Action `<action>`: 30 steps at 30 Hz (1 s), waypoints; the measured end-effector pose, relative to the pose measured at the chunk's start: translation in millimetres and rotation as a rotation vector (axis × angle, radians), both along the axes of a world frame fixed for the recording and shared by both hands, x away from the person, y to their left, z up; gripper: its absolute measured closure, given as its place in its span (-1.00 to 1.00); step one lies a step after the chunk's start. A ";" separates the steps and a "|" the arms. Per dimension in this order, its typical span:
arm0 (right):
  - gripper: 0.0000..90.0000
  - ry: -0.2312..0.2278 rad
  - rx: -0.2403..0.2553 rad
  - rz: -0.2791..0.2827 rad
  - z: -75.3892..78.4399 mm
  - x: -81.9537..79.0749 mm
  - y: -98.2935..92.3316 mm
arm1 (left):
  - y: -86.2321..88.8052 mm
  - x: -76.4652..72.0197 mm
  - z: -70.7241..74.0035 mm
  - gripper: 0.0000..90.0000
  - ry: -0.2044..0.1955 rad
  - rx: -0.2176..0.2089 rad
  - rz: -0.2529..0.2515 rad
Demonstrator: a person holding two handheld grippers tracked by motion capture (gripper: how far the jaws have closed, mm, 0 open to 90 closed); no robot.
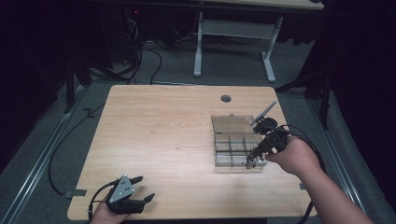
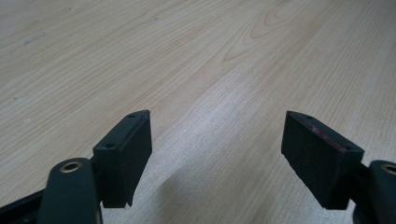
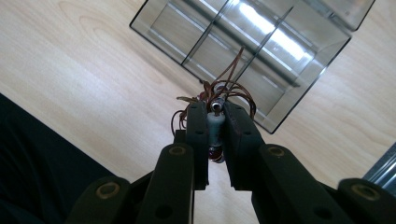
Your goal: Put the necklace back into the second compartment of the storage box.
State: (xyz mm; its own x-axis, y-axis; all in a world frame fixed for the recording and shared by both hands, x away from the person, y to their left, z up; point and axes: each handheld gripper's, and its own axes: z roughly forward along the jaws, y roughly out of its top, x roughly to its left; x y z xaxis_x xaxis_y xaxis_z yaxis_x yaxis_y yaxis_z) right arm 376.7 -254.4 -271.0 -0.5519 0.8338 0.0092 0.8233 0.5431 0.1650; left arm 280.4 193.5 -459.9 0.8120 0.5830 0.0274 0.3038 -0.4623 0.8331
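Your left gripper (image 1: 140,189) sits at the lower left of the high view, jaws spread wide with nothing between them, your hand low behind it. Your right gripper (image 1: 252,161) is at right of centre, forearm entering from the lower right, jaws clamped nearly together.

**Colours & patterns**

Surface (image 1: 163,135): pale wood w/ light-tan grain, wavy streaks & a knot swirl in left gripper view; small grey round cap near far edge.

Organiser box (image 1: 233,140): clear, smoky-grey tint, grey dividers, white glare across it in right gripper view.

Wire bundle (image 3: 219,100): reddish-brown leads, pale grey-green body, dark red bit below.

Right gripper (image 3: 215,119): matt black, brass-coloured rivets on the arms.

Left gripper (image 1: 128,193): black, grey three-cornered plate on top; faint red streak along one pad edge.

Floor (image 1: 56,140): grey carpet, black cables. Far desk frame: white.
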 end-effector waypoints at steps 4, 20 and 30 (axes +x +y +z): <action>0.81 -0.011 -0.007 0.004 4.7 8.0 3.9 | 0.0 0.0 0.0 -0.45 0.000 0.000 -0.001; 0.81 -0.032 -0.026 -0.044 -26.4 68.5 12.7 | 0.3 -0.1 0.0 -0.45 0.000 -0.002 -0.006; 0.81 -0.023 -0.016 -0.059 -59.5 89.7 17.1 | 0.3 0.0 -0.1 -0.45 0.002 -0.001 -0.008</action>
